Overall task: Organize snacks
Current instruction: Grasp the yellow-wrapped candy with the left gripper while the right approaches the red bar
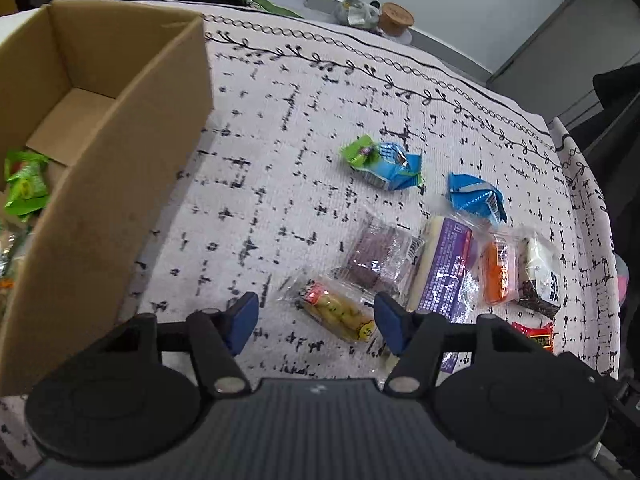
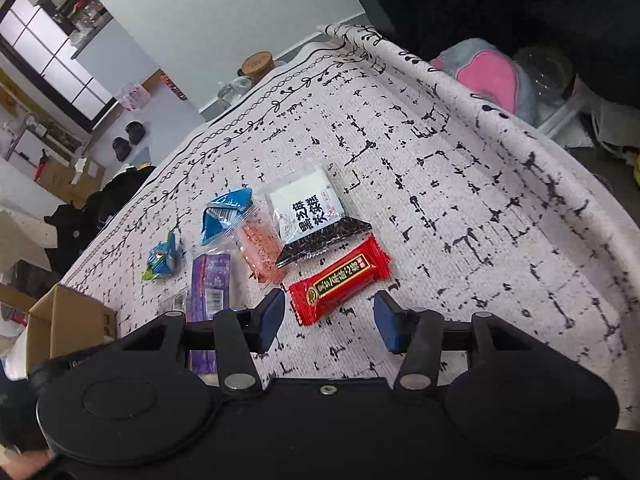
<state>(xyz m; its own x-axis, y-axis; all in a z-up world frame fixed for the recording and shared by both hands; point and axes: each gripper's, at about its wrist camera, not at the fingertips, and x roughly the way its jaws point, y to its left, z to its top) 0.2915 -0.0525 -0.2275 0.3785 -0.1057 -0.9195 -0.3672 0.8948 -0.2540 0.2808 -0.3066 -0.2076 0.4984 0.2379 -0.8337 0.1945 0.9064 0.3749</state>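
Lying between open left tongs [image 1: 316, 322], yellow snack [image 1: 339, 313]

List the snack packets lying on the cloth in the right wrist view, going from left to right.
green-and-blue packet → purple packet → orange packet → black-and-white packet. The blue packet and the red packet overlap others in the order, so they are left out.

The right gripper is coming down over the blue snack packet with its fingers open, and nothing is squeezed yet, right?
Almost. The packet under the right gripper is red, not blue: the right wrist view shows the red snack bar lying on the tablecloth just ahead of the open fingers. The blue packet lies farther away. The rest holds: fingers open, nothing squeezed yet.
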